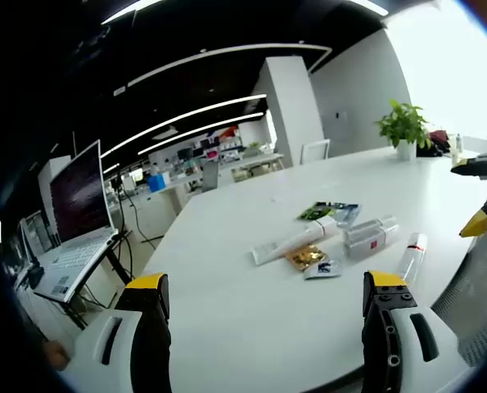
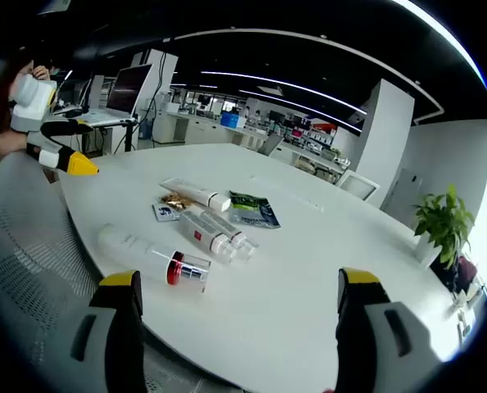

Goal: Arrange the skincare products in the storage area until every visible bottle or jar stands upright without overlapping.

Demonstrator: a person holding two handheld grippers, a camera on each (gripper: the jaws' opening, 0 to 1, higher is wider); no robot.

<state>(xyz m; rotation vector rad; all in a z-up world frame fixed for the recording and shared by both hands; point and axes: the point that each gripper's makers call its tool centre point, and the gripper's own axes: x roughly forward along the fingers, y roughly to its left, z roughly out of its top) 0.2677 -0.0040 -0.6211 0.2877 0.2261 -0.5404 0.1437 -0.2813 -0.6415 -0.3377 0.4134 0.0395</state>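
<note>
The skincare items lie flat in a cluster on the white table (image 1: 227, 311). In the left gripper view these are a white tube (image 1: 288, 243), two clear bottles (image 1: 370, 235), a clear tube with a red band (image 1: 411, 250), a gold sachet (image 1: 306, 257) and green sachets (image 1: 329, 213). My left gripper (image 1: 268, 286) is open, short of them and holding nothing. The right gripper view has the red-capped clear tube (image 2: 153, 254) nearest, then the clear bottles (image 2: 214, 233) and the white tube (image 2: 196, 194). My right gripper (image 2: 239, 282) is open above the table edge.
A potted plant (image 1: 404, 127) stands at the table's far end. A laptop (image 1: 79, 205) sits on a stand beside the table. A grey mesh chair (image 2: 22, 246) is close to the table edge. The left gripper (image 2: 63, 147) shows at the upper left of the right gripper view.
</note>
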